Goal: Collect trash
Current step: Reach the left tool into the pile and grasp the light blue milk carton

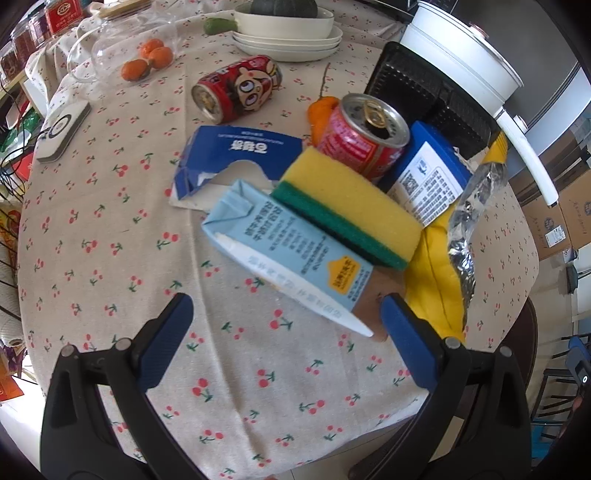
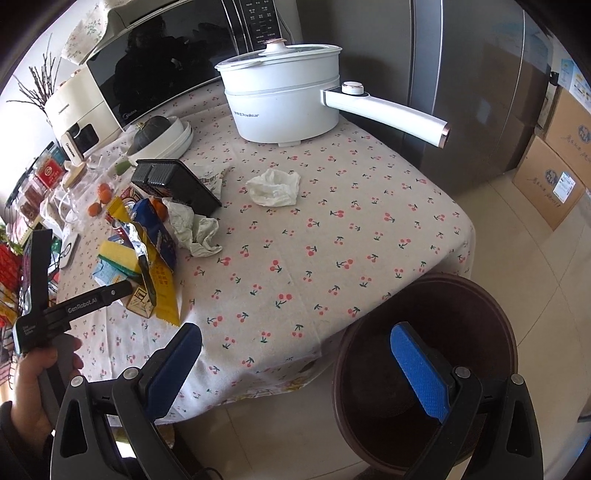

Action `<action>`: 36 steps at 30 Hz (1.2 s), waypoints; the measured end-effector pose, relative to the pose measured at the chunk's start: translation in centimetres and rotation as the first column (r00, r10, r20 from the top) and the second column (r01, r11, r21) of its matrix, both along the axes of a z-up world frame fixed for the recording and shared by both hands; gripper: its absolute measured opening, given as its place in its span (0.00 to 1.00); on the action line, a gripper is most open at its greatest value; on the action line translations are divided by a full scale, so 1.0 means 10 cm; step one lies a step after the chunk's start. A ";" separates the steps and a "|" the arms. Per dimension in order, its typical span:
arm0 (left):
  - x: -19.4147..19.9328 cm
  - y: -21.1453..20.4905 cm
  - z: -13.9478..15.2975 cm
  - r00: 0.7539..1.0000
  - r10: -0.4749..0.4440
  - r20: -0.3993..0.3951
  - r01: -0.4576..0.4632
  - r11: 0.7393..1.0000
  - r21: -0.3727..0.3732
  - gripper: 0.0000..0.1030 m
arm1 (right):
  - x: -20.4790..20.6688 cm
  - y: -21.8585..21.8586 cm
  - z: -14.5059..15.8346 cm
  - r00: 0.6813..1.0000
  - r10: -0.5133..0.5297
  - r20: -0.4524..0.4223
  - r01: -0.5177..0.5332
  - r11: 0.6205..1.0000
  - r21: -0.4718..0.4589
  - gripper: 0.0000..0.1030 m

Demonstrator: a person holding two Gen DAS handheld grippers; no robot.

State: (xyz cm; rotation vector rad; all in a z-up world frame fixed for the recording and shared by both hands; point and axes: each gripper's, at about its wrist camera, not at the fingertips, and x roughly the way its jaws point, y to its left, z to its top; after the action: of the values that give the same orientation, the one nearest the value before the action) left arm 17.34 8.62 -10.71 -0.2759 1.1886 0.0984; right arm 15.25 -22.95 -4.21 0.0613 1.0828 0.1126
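A pile of trash lies on the cherry-print tablecloth (image 1: 110, 258). A light blue drink carton (image 1: 288, 251) lies just ahead of my left gripper (image 1: 286, 326), which is open with nothing between its fingers. On the carton rests a yellow-green sponge (image 1: 347, 206). Behind it stand an opened red can (image 1: 365, 136), two blue boxes (image 1: 232, 158) and a yellow foil wrapper (image 1: 443, 288). Another red can (image 1: 236, 88) lies on its side farther back. My right gripper (image 2: 295, 369) is open and empty over a brown round bin (image 2: 472, 317) beside the table. Two crumpled tissues (image 2: 275, 188) (image 2: 195, 225) lie on the cloth.
A white electric pot (image 2: 284, 99) with a long handle stands at the back, a black tray (image 2: 177, 184) leans by the pile. Stacked bowls (image 1: 288, 33), small oranges (image 1: 147, 61) and a glass jug (image 1: 122, 44) sit far back. A hand (image 2: 33, 373) holds the left gripper. Cardboard boxes (image 2: 554, 173) stand on the floor.
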 end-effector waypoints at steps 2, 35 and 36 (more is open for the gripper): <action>-0.07 0.17 -0.04 0.999 0.021 -0.028 -0.021 1.000 -0.004 0.99 | -0.01 -0.03 0.00 1.000 -0.009 0.001 0.009 1.000 -0.002 1.00; 0.07 0.03 -0.11 0.996 0.070 -0.048 -0.066 0.996 0.067 0.95 | -0.04 -0.14 -0.05 0.999 -0.031 -0.015 0.031 1.000 -0.001 1.00; 0.03 0.13 -0.09 0.996 0.076 -0.046 -0.073 0.995 0.071 0.94 | -0.04 -0.13 -0.05 0.999 -0.029 -0.013 0.029 1.000 0.001 1.00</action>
State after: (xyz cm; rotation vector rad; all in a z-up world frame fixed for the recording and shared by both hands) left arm 17.63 9.96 -11.62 -0.2582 1.2207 0.2118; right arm 14.84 -24.29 -4.72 0.0791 1.0947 0.0867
